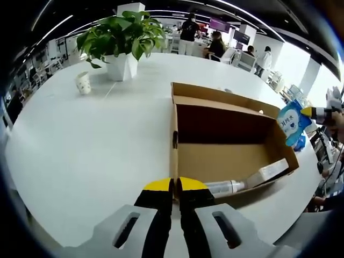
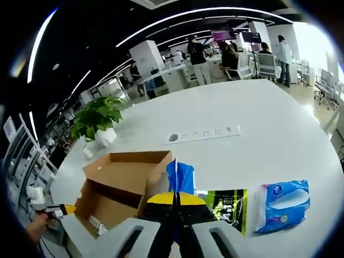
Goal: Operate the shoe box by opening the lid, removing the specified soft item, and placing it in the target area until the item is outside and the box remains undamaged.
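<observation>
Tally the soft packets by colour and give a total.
Blue: 2, the held blue plastic packet in the right gripper and the flat blue wipes pack on the white table
Green-and-black: 1, the flat green-and-black packet
Total: 3

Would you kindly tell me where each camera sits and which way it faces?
Left gripper view: rides the left gripper, jaws shut on the near wall of the open brown cardboard shoe box; the right gripper enters at right.
Right gripper view: rides the right gripper, shut on a blue soft packet, facing the white table.
Shared: box, packet, green potted plant.
</observation>
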`<state>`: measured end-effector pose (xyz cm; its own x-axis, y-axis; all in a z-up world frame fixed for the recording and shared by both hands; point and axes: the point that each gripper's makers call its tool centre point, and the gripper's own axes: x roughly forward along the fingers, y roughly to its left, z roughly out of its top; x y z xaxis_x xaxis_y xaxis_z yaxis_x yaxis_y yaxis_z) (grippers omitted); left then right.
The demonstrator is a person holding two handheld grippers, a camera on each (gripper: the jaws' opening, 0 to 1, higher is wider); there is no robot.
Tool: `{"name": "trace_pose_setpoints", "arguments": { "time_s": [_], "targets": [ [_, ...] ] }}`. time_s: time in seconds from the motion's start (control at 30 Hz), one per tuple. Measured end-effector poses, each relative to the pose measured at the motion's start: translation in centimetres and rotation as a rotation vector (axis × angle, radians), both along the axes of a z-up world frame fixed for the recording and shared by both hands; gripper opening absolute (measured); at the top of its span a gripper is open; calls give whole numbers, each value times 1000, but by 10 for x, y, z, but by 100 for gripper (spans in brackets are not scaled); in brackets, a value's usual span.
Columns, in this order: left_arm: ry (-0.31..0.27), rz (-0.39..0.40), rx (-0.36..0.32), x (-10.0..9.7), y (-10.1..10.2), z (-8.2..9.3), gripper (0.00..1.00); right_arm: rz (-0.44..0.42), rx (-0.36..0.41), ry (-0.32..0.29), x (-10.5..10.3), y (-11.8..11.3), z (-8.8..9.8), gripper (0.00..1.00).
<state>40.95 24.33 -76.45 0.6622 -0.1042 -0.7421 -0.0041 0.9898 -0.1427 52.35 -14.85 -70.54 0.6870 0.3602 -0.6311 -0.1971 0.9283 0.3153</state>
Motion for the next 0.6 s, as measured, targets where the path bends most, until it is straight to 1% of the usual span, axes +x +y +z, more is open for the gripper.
{"name": "trace_pose_setpoints", "arguments": {
  "time_s": [0.13,0.33,0.4,0.6],
  "targets": [
    [0,-1,3,0,0,0,0,6,-27,6,0,-8,-5,0],
    [0,0,3,0,0,0,0,-1,-70,21,3,-28,-16,0],
    [1,0,4,0,0,0,0,0,-103,24,2,-36,-19,0],
    [4,0,6,0,0,0,0,-15,-118,49,6,-54,-34,0]
  ]
}}
